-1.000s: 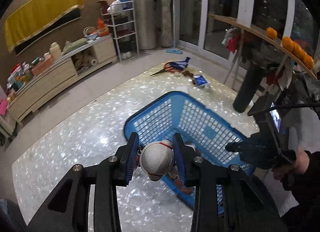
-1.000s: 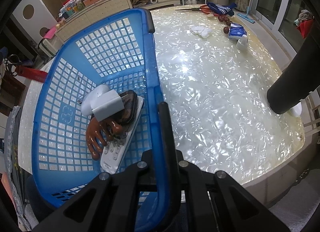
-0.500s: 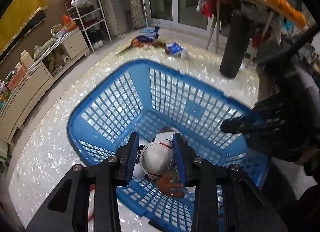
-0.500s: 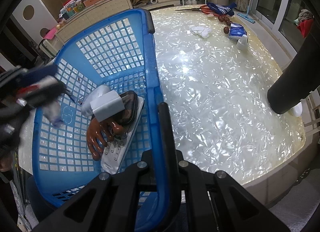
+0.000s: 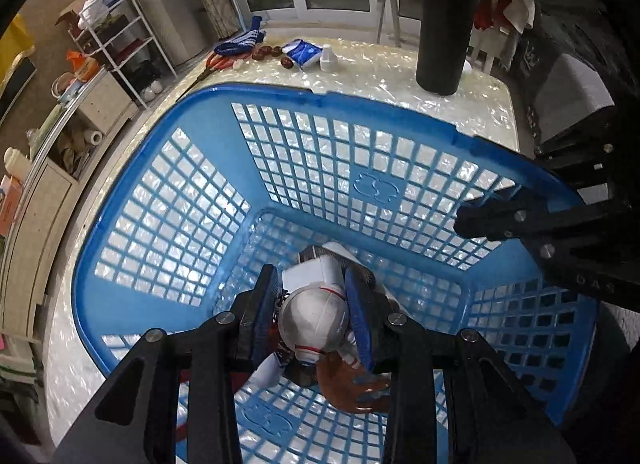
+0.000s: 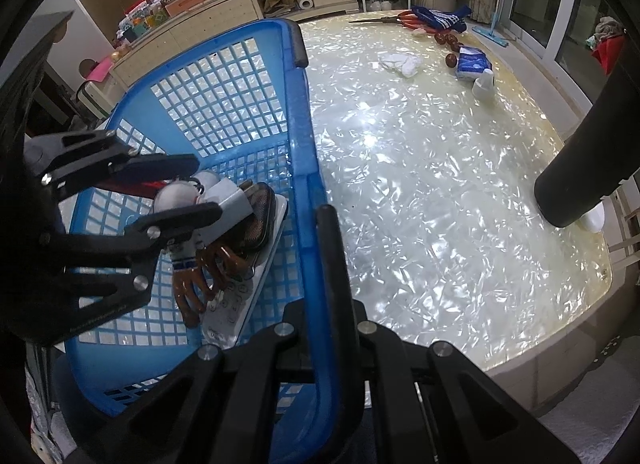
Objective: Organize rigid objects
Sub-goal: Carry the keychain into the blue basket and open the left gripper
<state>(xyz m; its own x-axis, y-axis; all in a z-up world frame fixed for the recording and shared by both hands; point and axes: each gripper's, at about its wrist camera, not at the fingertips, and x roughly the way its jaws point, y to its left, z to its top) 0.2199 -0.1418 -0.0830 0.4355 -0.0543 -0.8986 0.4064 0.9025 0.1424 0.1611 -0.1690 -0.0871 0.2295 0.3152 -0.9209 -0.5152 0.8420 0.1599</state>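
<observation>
A white astronaut figure sits between the blue pads of my left gripper, which is shut on its helmet. The gripper points steeply down inside the blue lattice basket, just above a white box, a brown toy hand, a dark case and a white remote. From the right wrist view the left gripper and figure hang low over that pile. My right gripper is shut on the basket's near rim.
The basket stands on a pearly white table. At the far end lie red scissors, a blue cloth, a tissue pack, a white cup and a white rag. A black cylinder stands at the right edge.
My left gripper has come down with the astronaut figure from outside the basket rim to deep inside it, rolling a little. The right gripper and basket have stayed still.
</observation>
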